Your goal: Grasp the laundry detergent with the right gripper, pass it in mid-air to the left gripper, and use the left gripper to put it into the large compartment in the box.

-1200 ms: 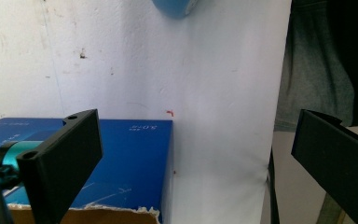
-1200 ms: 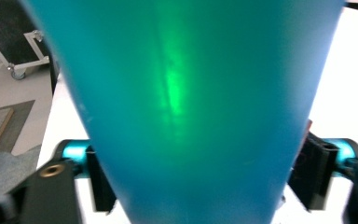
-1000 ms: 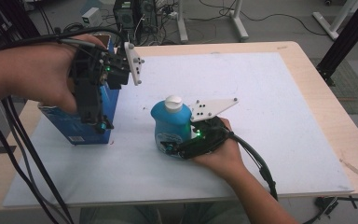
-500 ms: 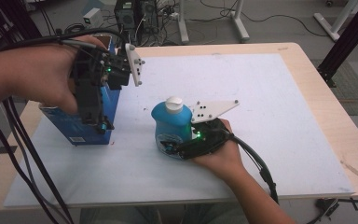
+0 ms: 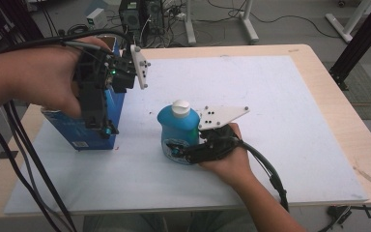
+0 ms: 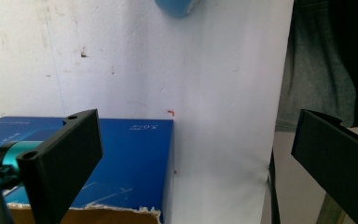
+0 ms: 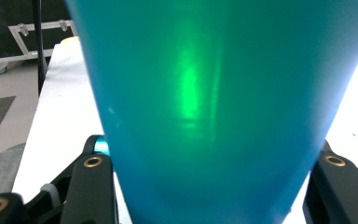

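**Blue bottle in right gripper's pinch; left gripper spread above blue box**

Item 1, blue bottle [image 5: 178,133]: upright on the white table cover [image 5: 280,121], near its middle, white cap [image 5: 180,107] on top. High view: full outline, cap and a label low on the front. Right gripper view: only the glossy teal-blue body [image 7: 205,107], very close, with a green glint down its middle; cap and label out of frame. Left gripper view: only a rounded blue edge [image 6: 177,7] at the top border.

Item 2, right gripper [image 5: 186,151]: held low and level from the bottle's right side, hand [image 5: 227,159] behind it, grey 3-cornered plate [image 5: 221,116] on top, cable trailing toward the near table edge. Jaws just closing, now pinching the bottle's lower body; right gripper view: 1 black jaw hard against each flank of the bottle.

Item 3, left gripper [image 5: 107,129]: gripped in the left hand [image 5: 43,82], pointing down over the blue box [image 5: 94,125]. Jaws spread wide with nothing between them; left gripper view: box under the left jaw, bare white cover in the gap.

Item 4, blue box: standing at the left part of the cover, well apart from the bottle. Left gripper view: dark blue top face [image 6: 130,158] with small white print and a torn cardboard edge nearest the camera, details hidden in the high view by hand and gripper.
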`<state>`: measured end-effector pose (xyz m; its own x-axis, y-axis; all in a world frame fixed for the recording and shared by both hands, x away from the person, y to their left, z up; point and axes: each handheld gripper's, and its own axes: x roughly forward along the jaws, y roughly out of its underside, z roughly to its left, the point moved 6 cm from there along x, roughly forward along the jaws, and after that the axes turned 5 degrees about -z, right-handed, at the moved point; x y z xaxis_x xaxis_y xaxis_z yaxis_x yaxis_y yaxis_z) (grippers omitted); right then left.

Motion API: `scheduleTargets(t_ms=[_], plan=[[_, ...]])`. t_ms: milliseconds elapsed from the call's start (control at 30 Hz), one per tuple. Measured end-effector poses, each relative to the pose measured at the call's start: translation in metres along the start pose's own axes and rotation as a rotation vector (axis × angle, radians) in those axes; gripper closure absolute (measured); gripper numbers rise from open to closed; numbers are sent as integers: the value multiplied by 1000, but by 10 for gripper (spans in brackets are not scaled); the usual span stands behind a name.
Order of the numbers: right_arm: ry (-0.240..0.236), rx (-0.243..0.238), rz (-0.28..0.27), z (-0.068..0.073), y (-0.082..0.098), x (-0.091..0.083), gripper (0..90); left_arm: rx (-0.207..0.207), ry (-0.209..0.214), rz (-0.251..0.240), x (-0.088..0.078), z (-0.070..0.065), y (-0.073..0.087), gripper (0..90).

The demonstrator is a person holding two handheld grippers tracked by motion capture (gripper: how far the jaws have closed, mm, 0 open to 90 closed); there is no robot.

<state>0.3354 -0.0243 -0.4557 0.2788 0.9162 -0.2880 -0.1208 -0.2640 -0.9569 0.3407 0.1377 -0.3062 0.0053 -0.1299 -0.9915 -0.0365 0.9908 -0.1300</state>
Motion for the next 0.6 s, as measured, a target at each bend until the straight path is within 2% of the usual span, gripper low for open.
scheduleTargets(t_ms=[300,600], plan=[[-27,12,10,-1,-1,-3,458,1,1,-2,0,1,-1,18],[-41,-38,32,-2,-14,-14,460,8,0,-2,-3,3,-6,18]])
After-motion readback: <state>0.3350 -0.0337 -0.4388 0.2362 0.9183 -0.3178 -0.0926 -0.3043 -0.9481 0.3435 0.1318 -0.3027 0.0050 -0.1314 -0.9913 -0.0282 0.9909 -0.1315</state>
